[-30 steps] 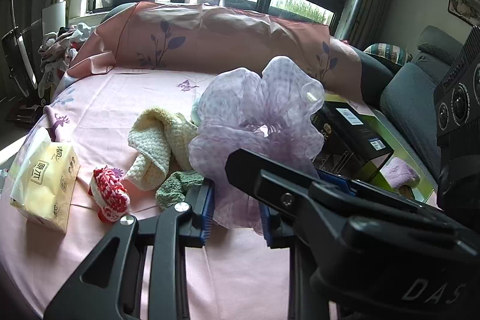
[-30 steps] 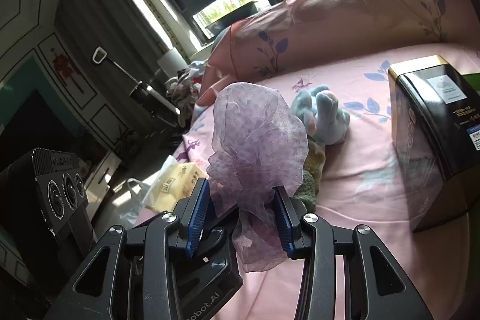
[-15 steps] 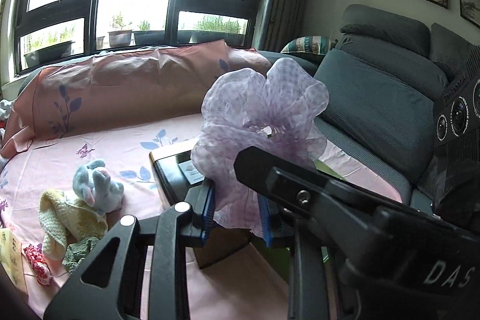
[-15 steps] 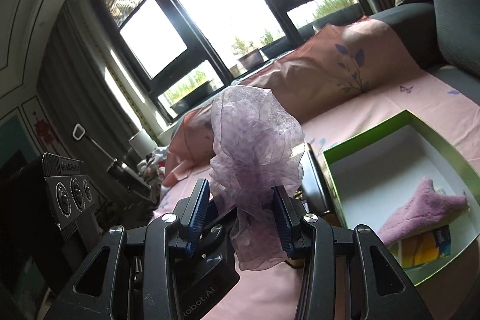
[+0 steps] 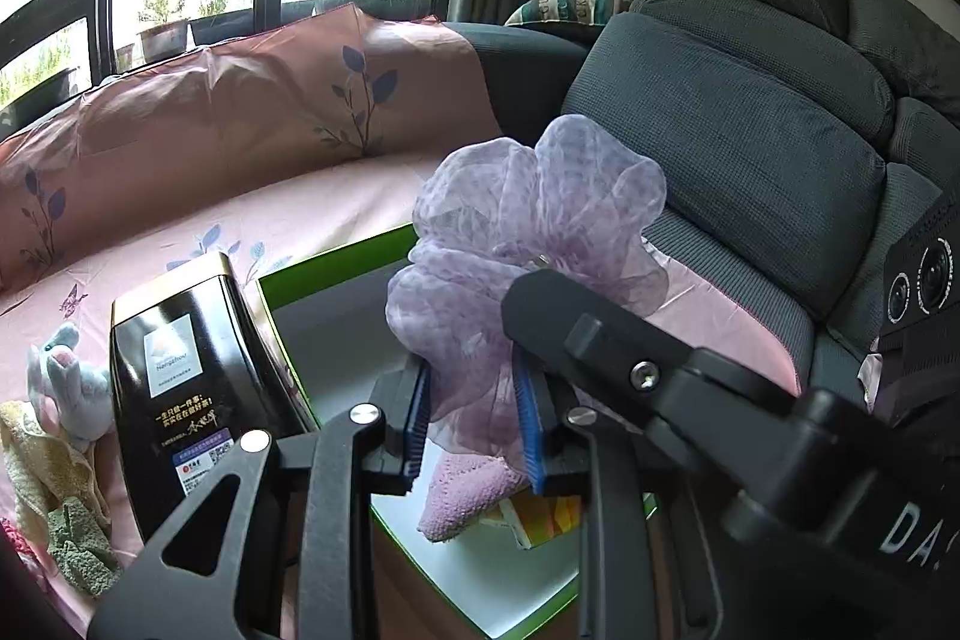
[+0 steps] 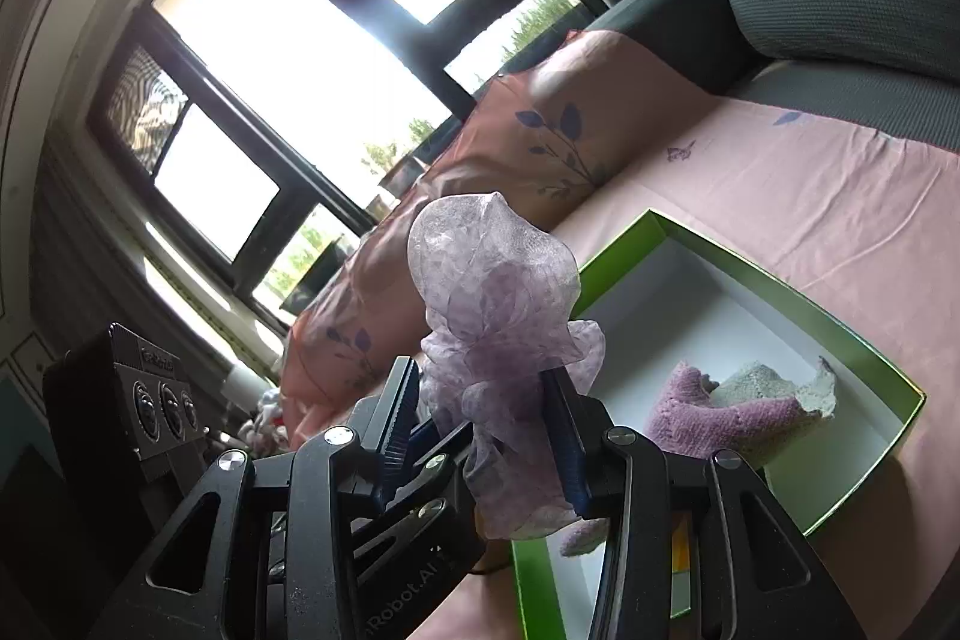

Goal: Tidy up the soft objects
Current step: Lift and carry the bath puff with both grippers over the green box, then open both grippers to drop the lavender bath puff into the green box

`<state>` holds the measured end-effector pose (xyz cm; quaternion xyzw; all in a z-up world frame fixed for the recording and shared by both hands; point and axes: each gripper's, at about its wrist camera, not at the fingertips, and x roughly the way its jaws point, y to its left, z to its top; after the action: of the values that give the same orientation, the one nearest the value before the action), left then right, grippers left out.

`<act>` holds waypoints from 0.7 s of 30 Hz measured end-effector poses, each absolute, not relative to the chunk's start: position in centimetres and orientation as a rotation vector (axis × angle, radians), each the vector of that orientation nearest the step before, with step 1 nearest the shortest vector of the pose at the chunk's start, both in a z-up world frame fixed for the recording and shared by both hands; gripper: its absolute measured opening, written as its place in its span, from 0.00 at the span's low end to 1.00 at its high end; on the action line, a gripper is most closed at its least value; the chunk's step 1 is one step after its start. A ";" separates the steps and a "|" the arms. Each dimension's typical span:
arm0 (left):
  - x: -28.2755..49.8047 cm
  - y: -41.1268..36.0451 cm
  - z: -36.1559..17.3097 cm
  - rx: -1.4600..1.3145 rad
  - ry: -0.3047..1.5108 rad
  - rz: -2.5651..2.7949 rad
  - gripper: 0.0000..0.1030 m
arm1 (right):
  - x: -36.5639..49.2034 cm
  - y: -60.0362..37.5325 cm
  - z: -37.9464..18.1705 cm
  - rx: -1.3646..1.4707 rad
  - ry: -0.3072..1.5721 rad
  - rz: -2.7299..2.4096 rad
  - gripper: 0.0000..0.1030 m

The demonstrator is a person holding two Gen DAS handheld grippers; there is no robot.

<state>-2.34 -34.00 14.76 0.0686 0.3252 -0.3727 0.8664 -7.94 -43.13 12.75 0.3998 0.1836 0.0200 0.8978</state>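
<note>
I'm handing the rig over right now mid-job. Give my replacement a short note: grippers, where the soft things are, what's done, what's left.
Left gripper: shut on the purple mesh scrunchie. Right gripper: also shut on it, so both hold it above the green box.
Done: a pink knit cloth already lies in the box.
Left: release the scrunchie into the box, then fetch the plush toy, yellow knit and green knit lying on the pink sheet beyond the black tin.
</note>
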 end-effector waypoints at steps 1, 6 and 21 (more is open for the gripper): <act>-2.0 -34.5 14.5 0.147 0.692 -0.780 0.22 | -7.8 -43.6 12.4 0.844 0.385 0.033 0.44; -1.5 -36.3 13.5 0.164 0.718 -0.762 0.22 | -7.8 -45.7 10.5 0.926 0.397 -0.016 0.43; -2.2 -36.3 13.9 0.195 0.686 -0.758 0.61 | -9.5 -47.8 9.6 0.993 0.362 -0.148 0.58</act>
<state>-2.18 -36.30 13.93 0.0932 0.3279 -0.3620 0.8676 -9.48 -47.76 9.57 0.4734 0.1724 -0.0707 0.8609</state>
